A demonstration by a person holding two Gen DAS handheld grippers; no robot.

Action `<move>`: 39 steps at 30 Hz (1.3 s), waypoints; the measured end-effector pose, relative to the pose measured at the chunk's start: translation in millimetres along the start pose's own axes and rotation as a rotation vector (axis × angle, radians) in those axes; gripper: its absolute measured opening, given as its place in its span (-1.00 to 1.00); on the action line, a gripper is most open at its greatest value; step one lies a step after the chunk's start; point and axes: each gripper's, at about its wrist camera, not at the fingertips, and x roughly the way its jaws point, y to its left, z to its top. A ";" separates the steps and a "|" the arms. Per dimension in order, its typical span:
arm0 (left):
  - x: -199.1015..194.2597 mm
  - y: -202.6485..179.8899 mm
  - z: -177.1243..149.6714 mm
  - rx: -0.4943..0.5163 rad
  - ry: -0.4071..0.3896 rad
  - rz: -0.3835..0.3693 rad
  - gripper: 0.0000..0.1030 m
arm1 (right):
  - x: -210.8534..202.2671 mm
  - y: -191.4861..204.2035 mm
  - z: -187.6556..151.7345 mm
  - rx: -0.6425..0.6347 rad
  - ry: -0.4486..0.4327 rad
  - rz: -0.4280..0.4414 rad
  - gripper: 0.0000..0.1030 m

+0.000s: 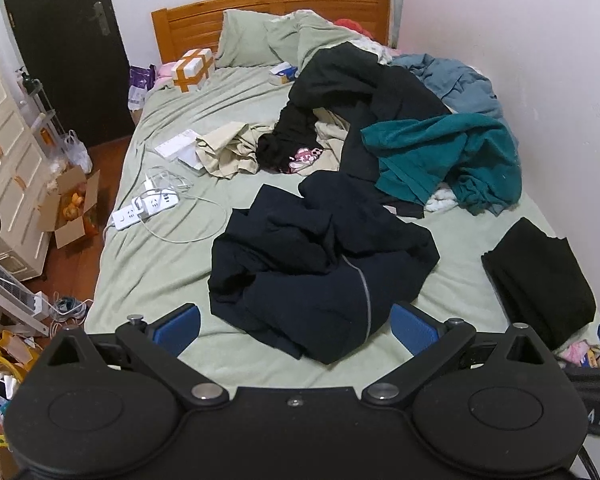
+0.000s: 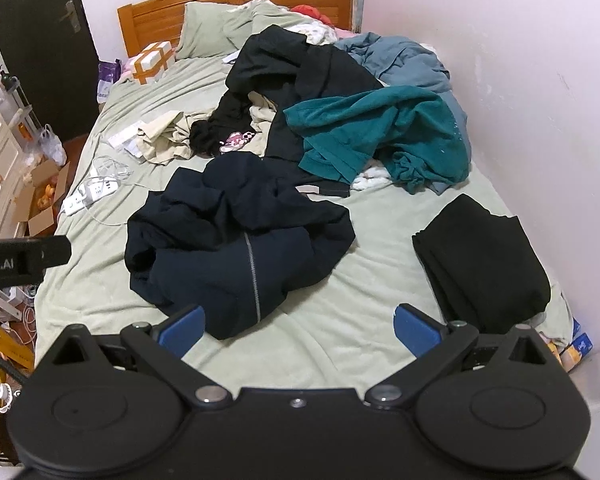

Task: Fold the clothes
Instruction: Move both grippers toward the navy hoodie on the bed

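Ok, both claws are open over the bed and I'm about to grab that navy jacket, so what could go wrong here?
1. The navy jacket lies crumpled and layered, so a claw may pinch several layers at once and lift a tangle.
2. Its far edge meets the black garment of the pile, which could drag along.
3. The white cable loops close to the jacket's left side and might snag if the jacket is spread that way.

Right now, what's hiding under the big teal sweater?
Under the teal sweater a bit of white fluffy fabric and a black garment peek out. The rest beneath is covered.
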 end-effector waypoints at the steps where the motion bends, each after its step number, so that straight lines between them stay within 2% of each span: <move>1: 0.2 1.9 -0.9 -0.004 0.004 0.000 1.00 | 0.3 1.7 0.8 -0.003 0.000 0.004 0.99; 3: 0.5 3.2 -1.0 -0.019 0.008 0.002 1.00 | 0.8 5.1 2.3 -0.008 0.001 0.011 0.99; 5: 2.5 -9.6 3.7 -0.033 0.011 0.012 1.00 | 1.4 8.5 3.8 -0.013 0.001 0.018 0.99; 8: -1.0 -30.8 -5.8 -0.015 0.014 0.035 1.00 | 1.2 15.4 5.3 -0.028 -0.004 0.029 0.99; 9: 2.3 -24.9 -6.3 -0.015 0.025 0.031 1.00 | 0.6 7.0 4.2 -0.044 -0.017 0.028 0.99; 11: 17.3 16.9 0.7 -0.033 0.056 0.009 1.00 | 1.1 3.1 4.5 -0.075 -0.030 0.008 0.99; 19: 30.0 46.8 -5.4 -0.062 0.062 0.006 1.00 | 14.0 19.8 6.8 -0.086 0.036 0.024 0.99; 20: 30.9 47.5 -5.0 -0.064 0.082 0.006 1.00 | 15.9 21.9 8.1 -0.084 0.037 0.021 0.99; 22: 29.0 40.0 3.9 -0.072 0.206 -0.009 1.00 | 19.9 26.2 10.9 -0.080 0.041 0.016 0.99; 33: 44.7 74.7 19.3 -0.101 0.196 -0.009 1.00 | 41.8 49.4 25.9 -0.059 0.060 -0.012 0.99; 35: 58.7 80.7 14.4 -0.099 0.134 -0.005 1.00 | 45.8 53.6 28.7 -0.055 0.063 -0.017 0.99; 39: 76.7 94.3 19.3 -0.088 0.145 -0.027 1.00 | 53.7 62.1 34.1 -0.048 0.070 -0.027 0.99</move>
